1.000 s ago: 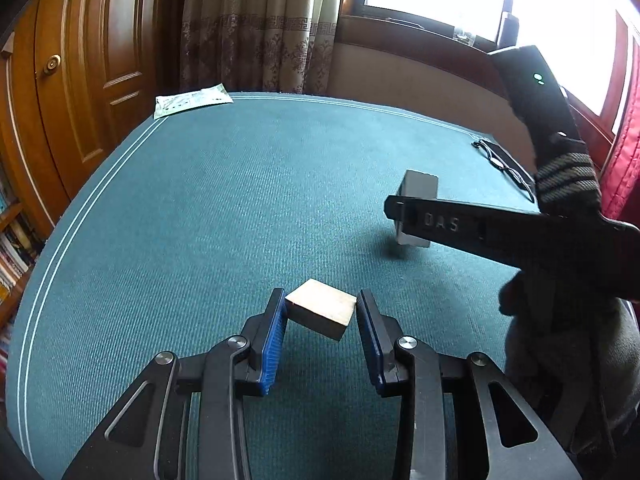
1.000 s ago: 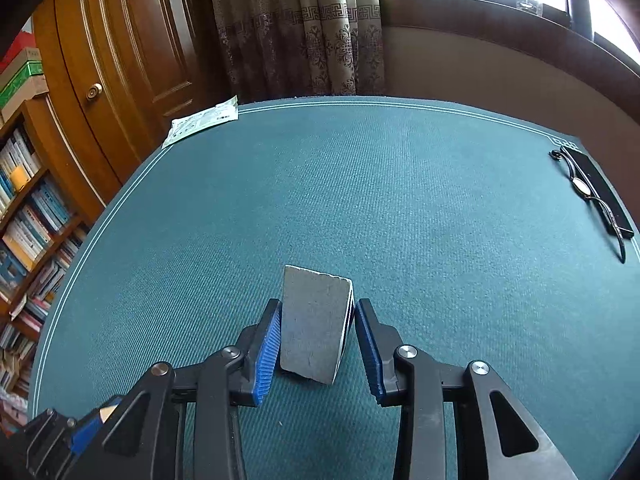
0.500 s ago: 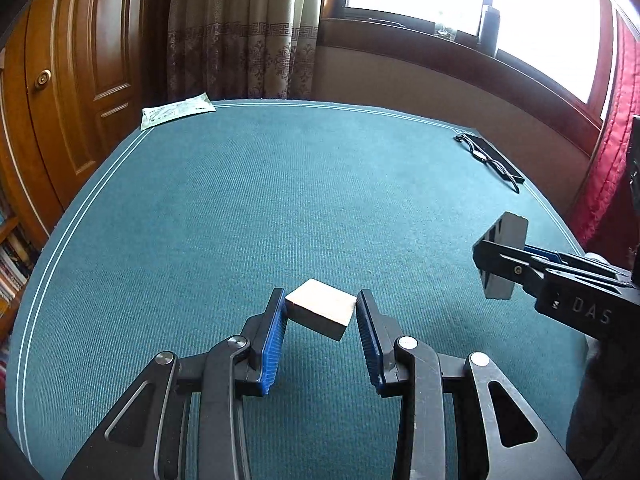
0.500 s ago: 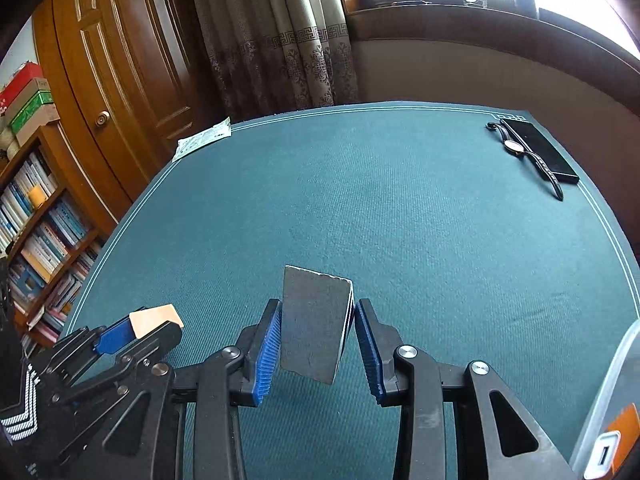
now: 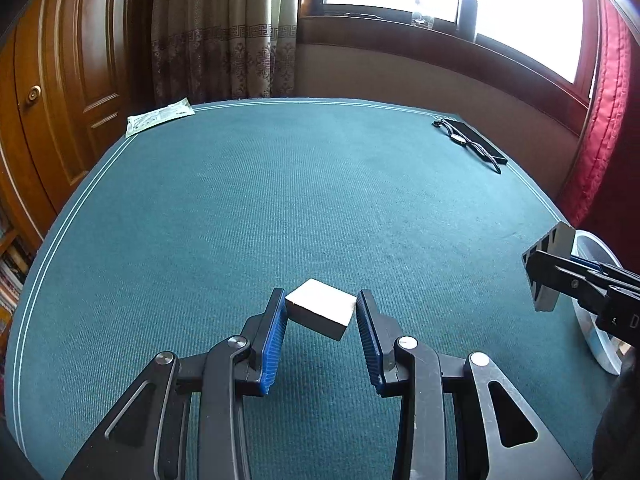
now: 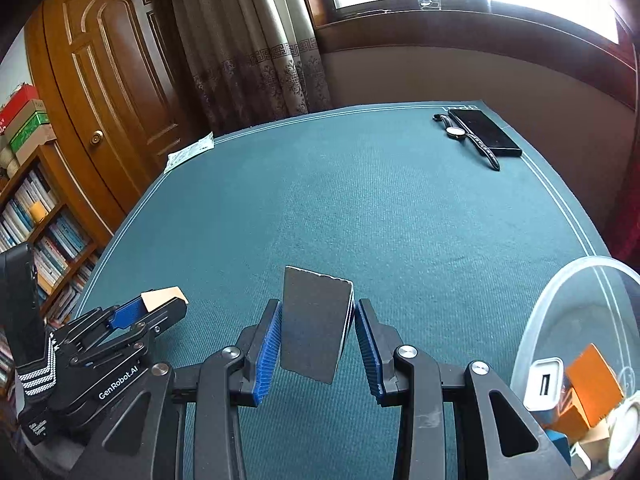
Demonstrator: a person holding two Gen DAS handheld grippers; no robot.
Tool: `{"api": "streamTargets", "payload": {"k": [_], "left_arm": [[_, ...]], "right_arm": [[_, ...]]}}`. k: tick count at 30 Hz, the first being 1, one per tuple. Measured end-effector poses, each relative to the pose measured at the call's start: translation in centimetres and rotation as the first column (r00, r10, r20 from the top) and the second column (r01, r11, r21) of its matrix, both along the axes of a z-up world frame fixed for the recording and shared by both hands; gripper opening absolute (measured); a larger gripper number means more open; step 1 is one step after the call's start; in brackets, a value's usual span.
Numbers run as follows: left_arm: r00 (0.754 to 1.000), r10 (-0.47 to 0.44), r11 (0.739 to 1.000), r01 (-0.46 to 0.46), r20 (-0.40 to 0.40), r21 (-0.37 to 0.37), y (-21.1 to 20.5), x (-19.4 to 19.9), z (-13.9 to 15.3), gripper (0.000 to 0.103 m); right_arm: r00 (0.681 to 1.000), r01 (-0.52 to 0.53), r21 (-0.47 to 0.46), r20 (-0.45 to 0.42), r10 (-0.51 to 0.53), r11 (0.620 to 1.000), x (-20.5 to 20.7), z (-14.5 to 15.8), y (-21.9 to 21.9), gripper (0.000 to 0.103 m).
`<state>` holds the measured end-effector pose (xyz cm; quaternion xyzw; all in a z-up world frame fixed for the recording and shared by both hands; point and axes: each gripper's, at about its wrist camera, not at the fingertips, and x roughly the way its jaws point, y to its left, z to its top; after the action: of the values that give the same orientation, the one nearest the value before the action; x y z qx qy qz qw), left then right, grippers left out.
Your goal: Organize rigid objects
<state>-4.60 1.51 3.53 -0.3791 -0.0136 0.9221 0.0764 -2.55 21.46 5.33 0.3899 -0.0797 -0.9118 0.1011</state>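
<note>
My left gripper (image 5: 321, 314) is shut on a small pale wooden block (image 5: 322, 312), held tilted above the green table (image 5: 280, 200). My right gripper (image 6: 316, 334) is shut on a flat dark grey block (image 6: 314, 328), upright between the blue pads. At the right edge of the left wrist view the right gripper (image 5: 546, 280) holds the grey block (image 5: 550, 256) near a clear plastic bin (image 5: 600, 344). In the right wrist view the left gripper (image 6: 160, 304) shows at lower left with the pale block (image 6: 162, 295).
The clear bin (image 6: 560, 300) at the lower right holds a white charger (image 6: 544, 384), an orange box (image 6: 592, 376) and other small items. A black phone (image 6: 484, 132) and a wristwatch (image 6: 456, 132) lie at the table's far right corner. A paper packet (image 5: 158, 119) lies far left.
Both grippers have carried their blocks to the right across the table. The right gripper went further, and the clear bin has come into view beside it.
</note>
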Motion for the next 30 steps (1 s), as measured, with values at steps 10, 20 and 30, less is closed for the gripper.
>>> {"api": "streamTargets", "payload": {"k": [10, 20, 30], "left_arm": [[0.999, -0.030, 1.000, 0.031, 0.014, -0.007, 2.1, 0.5, -0.3, 0.036], [0.998, -0.055, 0.998, 0.056, 0.014, -0.028, 4.4, 1.4, -0.4, 0.036], [0.997, -0.076, 0.997, 0.077, 0.020, -0.029, 5.6, 2.1, -0.6, 0.036]], "right_arm": [[0.998, 0.058, -0.033, -0.021, -0.059, 0.998, 2.0, 0.3, 3.4, 0.039], [0.993, 0.107, -0.065, -0.039, -0.110, 0.992, 3.6, 0.5, 6.0, 0.039], [0.997, 0.067, -0.080, -0.036, -0.070, 0.995, 5.7, 0.5, 6.3, 0.039]]}}
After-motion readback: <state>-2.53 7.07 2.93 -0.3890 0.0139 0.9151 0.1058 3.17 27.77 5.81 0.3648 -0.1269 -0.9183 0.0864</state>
